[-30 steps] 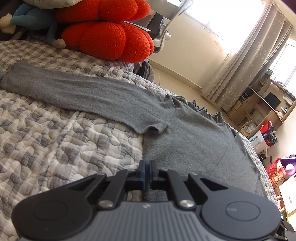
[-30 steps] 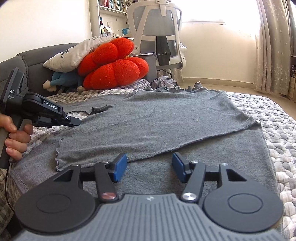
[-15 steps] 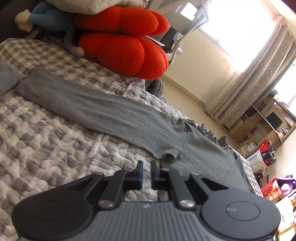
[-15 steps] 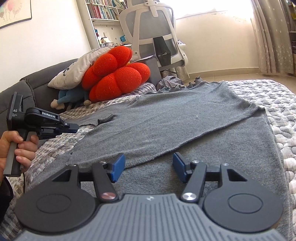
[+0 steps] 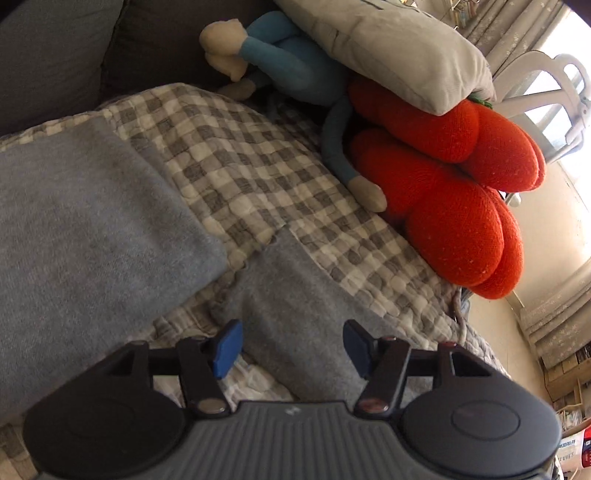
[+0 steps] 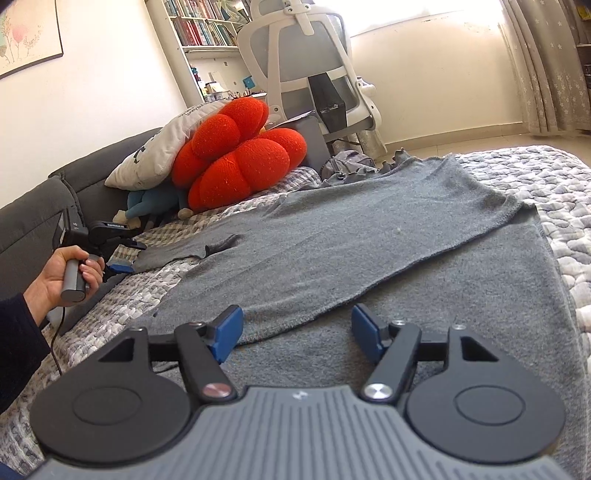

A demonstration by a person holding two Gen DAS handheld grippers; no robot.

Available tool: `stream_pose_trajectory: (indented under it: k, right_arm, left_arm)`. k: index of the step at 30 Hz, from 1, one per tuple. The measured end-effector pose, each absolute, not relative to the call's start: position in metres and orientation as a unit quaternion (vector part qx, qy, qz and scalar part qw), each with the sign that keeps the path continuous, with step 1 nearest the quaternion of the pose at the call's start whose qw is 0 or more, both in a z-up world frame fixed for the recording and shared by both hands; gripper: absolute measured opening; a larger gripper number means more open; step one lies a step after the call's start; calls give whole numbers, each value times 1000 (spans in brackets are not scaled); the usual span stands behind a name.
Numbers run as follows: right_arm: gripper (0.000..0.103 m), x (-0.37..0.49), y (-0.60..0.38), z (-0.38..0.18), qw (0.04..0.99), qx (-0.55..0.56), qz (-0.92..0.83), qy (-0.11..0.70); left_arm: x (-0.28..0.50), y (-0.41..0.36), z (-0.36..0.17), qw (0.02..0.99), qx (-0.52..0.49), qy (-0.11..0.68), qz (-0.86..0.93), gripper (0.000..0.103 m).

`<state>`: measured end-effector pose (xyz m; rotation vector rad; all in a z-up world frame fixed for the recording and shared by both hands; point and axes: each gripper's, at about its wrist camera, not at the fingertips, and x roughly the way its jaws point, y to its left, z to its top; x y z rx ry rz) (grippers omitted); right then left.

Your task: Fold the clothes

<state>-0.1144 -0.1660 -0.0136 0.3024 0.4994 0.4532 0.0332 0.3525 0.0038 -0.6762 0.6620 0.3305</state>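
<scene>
We see L gripper [image 5: 291,345] opening over sleeve [image 5: 295,314] at frame bottom, nothing pinched; R gripper [image 6: 297,334] opening above sweater [image 6: 369,236], frame centre.

Home bedroom: quilted bed [image 6: 546,192], cushions [image 6: 236,162], bookshelf [image 6: 207,26].

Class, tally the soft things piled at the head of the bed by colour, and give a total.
Red-orange: 1, the flower cushion
Grey-white: 1, the pillow
Blue: 1, the stuffed doll
Total: 3
</scene>
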Motion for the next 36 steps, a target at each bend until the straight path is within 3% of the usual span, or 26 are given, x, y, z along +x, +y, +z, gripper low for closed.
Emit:
stream_pose_trajectory:
  k: [6, 7, 8, 11, 24, 30, 34, 36]
  right_arm:
    - [68, -115, -169, -13, 931, 156, 225, 243]
    - [68, -115, -169, -13, 930, 158, 225, 243]
    - [68, -115, -169, -13, 930, 159, 225, 243]
    - [68, -115, -170, -13, 930, 160, 225, 242]
    - [68, -114, -174, -14, 929, 167, 227, 240]
    - [68, -114, -179, -15, 924, 187, 231, 240]
    - [68, -112, -196, -18, 908, 248, 237, 240]
    - [68, -115, -203, -18, 902, 270, 239, 238]
  left_arm:
    - [43, 333, -2, 905, -252, 291, 181, 57]
    - [46, 328, -3, 910, -234, 292, 180, 46]
    - [48, 323, -4, 914, -215, 294, 179, 22]
    - [51, 318, -5, 918, -195, 295, 180, 3]
    - [16, 284, 65, 942, -275, 174, 80, 2]
    - [-40, 166, 124, 944, -261, 131, -154, 2]
    - [-79, 96, 124, 917, -218, 133, -306, 7]
    - [-87, 86, 113, 909, -212, 153, -326, 19]
